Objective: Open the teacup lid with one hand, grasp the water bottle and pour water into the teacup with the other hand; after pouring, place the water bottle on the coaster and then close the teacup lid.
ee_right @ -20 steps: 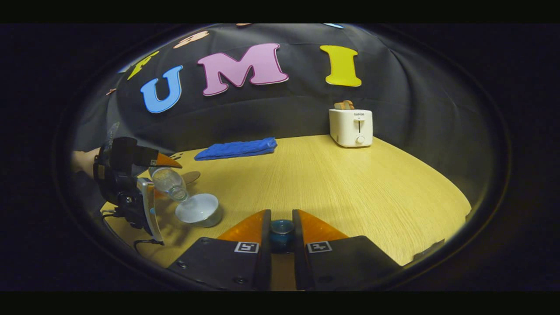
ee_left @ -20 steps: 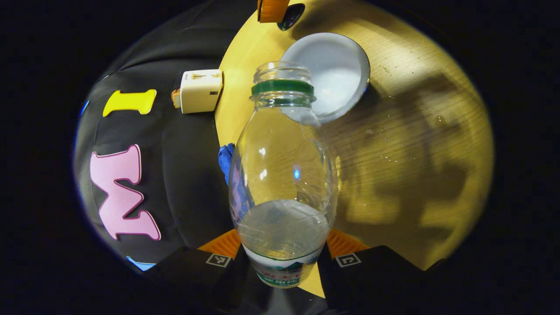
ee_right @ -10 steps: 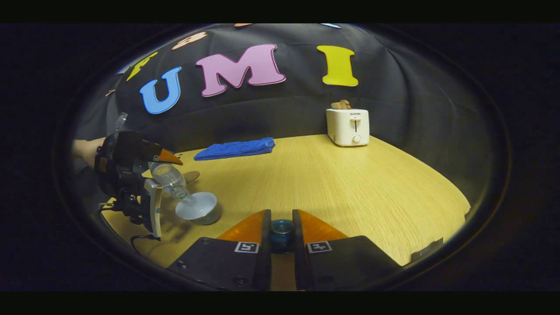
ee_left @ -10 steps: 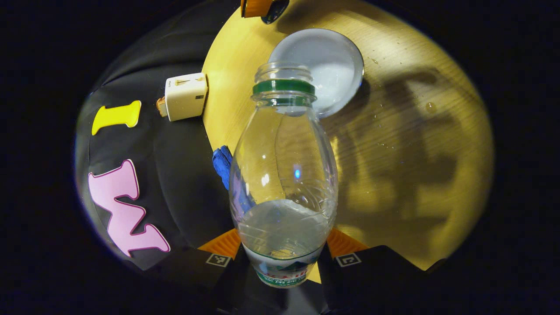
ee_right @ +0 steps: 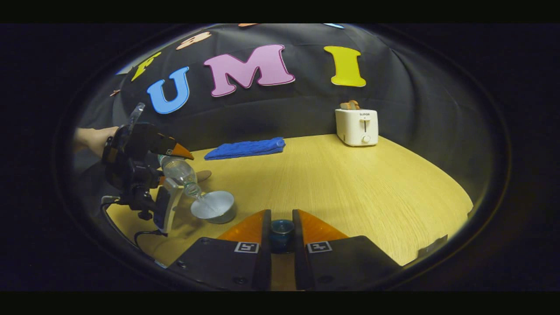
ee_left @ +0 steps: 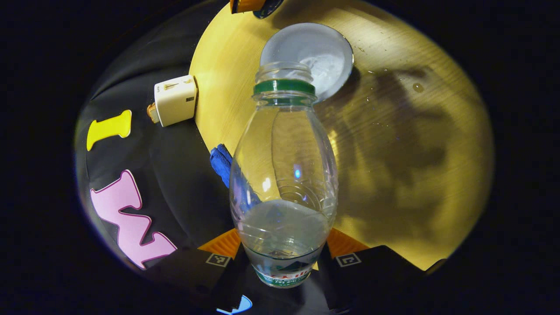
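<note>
The bench [ee_right: 350,183] is carrying a toaster [ee_right: 358,127] and a folded blue towel [ee_right: 246,148] at the back, both well apart from the work. Nearer, the left gripper [ee_left: 282,256] is clamping the low part of the water bottle [ee_left: 283,175], tilted over the open teacup [ee_left: 315,52]. The bottle seems light, thin and slippery, so this low hold should be kept. The right gripper [ee_right: 281,229] is gripping the lid knob [ee_right: 281,227]. The coaster [ee_right: 204,176] is lying behind the cup.

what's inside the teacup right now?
Water: the teacup is open, its pale inside showing a rippled pool below the tilted water bottle mouth. The bottle neck covers the near rim. Fill depth can't be judged.
</note>
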A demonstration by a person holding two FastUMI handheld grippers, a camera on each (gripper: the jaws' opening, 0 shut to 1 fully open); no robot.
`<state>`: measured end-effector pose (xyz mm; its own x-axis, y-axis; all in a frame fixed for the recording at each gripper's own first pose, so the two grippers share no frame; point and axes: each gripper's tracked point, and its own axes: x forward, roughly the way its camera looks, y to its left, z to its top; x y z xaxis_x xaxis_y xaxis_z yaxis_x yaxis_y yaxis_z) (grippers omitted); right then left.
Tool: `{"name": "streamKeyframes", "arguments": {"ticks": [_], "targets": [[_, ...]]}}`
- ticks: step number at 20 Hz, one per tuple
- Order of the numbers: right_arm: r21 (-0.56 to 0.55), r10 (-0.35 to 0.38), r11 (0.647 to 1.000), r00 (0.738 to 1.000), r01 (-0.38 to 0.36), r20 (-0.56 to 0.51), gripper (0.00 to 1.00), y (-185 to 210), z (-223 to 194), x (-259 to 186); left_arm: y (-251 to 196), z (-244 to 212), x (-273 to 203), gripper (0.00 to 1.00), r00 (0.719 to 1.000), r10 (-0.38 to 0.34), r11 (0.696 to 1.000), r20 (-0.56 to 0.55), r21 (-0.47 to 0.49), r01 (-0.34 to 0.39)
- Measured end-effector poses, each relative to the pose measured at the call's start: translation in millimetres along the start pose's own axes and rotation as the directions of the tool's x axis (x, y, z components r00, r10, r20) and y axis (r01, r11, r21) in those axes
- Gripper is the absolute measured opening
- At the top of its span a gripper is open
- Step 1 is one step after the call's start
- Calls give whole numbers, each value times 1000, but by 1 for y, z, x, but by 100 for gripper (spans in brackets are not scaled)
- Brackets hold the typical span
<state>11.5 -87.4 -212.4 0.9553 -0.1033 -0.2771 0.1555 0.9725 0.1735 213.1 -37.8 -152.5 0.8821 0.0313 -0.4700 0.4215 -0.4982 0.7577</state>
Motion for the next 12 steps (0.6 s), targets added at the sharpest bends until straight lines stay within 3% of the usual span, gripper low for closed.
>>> {"name": "streamKeyframes", "arguments": {"ticks": [5,6,7,12], "targets": [[4,5,1000,1000,-5,3,25,0,3,-2,5,-3,-2,72,1000,-8,999,-17,53,9],[4,7,1000,1000,-7,3,20,0,3,-4,6,-3,-3,71,1000,-10,998,-22,61,11],[4,8,1000,1000,-8,4,25,0,4,-5,6,-4,-4,71,1000,-13,998,-27,68,14],[8,20,1000,1000,-20,2,25,2,8,-7,17,-9,-13,72,999,-4,994,-46,110,9]]}}
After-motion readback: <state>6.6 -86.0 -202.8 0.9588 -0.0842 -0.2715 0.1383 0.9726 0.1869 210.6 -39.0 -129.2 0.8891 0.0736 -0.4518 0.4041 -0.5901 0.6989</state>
